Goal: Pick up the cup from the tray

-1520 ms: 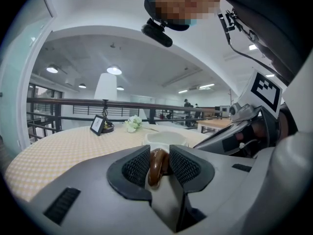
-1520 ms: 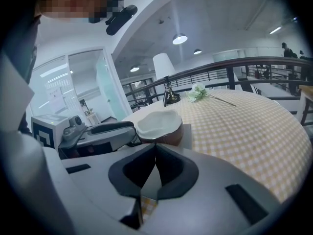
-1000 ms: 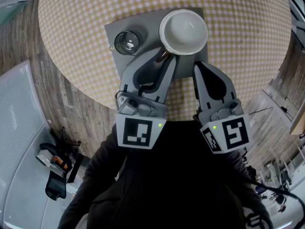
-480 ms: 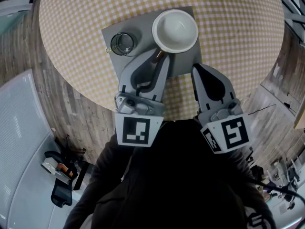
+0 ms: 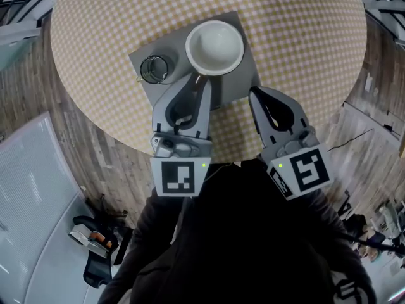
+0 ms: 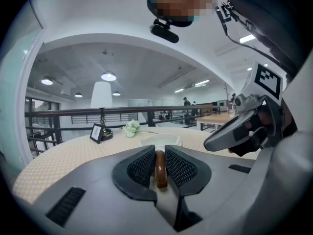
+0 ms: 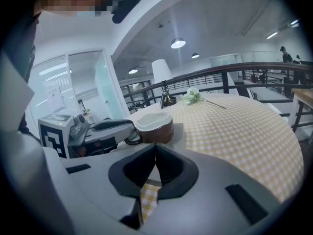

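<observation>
A round table (image 5: pixel 304 56) under a yellow checked cloth stands on a wood-plank floor, in an open hall with a dark railing and ceiling lamps behind. Near its front edge lies a grey tray (image 5: pixel 235 82). On the tray stand a small glass (image 5: pixel 152 69) at the left and, just beside it, the cup (image 5: pixel 214 46), brown outside and white within, which still appears to sit on the tray. The left gripper (image 5: pixel 200 81) reaches to the cup's near side. Its jaws have just been closing, and in the left gripper view the ribbed pads (image 6: pixel 141 167) stand narrowly apart with the brown handle (image 6: pixel 160 168) clamped upright between them. The right gripper (image 5: pixel 253 94) hangs over the tray's near right corner with its jaws fully together and nothing in them. The step in hand looks like securing the grasp, with the lift itself still to come. The next move calls for a straight, level rise, since the hold is on the handle alone and the bowl may tip forward.
</observation>
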